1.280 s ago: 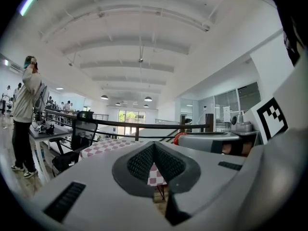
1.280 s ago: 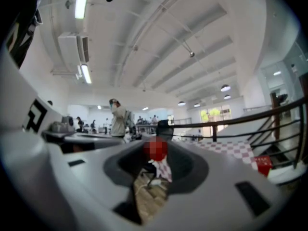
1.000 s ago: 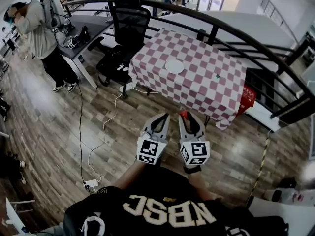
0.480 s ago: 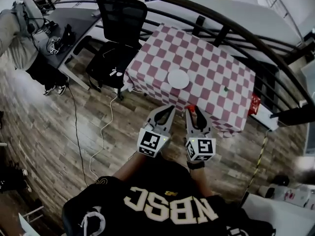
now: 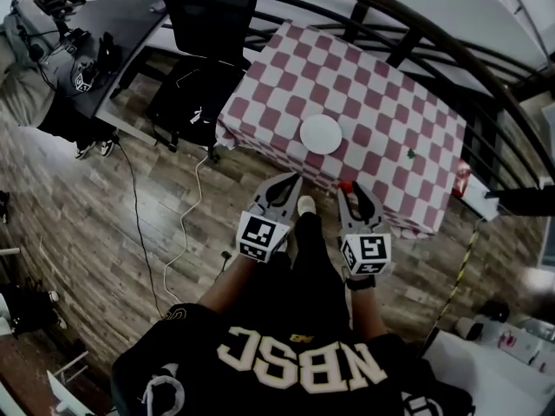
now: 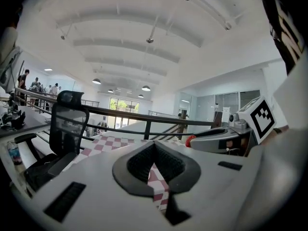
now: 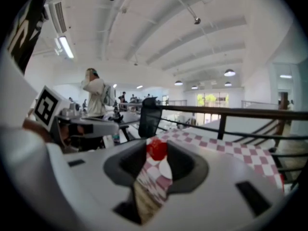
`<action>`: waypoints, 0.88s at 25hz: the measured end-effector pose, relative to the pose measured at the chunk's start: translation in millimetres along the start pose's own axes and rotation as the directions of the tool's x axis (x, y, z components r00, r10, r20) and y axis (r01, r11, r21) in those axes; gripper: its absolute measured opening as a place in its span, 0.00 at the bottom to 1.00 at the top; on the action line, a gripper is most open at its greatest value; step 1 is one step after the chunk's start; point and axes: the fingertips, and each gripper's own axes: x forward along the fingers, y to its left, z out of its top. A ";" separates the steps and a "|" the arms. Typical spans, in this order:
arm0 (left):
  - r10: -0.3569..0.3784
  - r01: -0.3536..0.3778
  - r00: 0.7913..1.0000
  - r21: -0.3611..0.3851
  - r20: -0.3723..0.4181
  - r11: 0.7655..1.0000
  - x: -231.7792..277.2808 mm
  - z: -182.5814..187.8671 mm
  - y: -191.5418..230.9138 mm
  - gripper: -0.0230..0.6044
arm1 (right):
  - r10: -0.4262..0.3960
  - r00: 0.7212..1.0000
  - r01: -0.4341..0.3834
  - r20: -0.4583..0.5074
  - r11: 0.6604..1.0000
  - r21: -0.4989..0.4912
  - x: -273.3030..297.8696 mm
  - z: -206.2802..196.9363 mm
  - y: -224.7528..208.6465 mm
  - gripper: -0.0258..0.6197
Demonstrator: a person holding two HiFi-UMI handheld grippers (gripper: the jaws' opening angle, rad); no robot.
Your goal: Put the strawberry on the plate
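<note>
Right gripper view shows the right claw [image 7: 157, 152] pinching the red strawberry [image 7: 157, 148] at its tips, so the pickup looks done. In the head view the berry hangs by the near edge of the checkered bench [image 5: 381, 102], apart from the white plate [image 5: 321, 133], which has nothing on it. The left claw [image 5: 293, 180] is pressed together, empty. What I judge is left is the carry over the plate and the release.
</note>
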 end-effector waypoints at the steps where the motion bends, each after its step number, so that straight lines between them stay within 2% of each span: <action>1: 0.006 -0.006 1.000 -0.007 -0.015 1.000 6.1 -7.6 5.3 0.06 | 0.011 1.000 -0.012 -0.017 1.000 -0.014 8.9 -4.8 -6.1 0.25; 7: 0.049 -0.052 0.995 -0.039 -0.081 0.998 58.0 -50.2 42.9 0.06 | 0.095 0.987 -0.109 -0.132 0.989 -0.102 79.2 -42.9 -48.3 0.25; 12: 0.068 -0.082 0.988 -0.097 -0.140 0.992 97.2 -92.6 58.0 0.06 | 0.190 0.946 -0.223 -0.262 0.969 -0.101 124.8 -96.0 -71.9 0.25; 22: 0.061 -0.077 0.963 -0.048 -0.262 0.996 164.1 -155.6 80.8 0.06 | 0.281 0.890 -0.329 -0.359 0.941 -0.079 222.9 -155.2 -105.6 0.25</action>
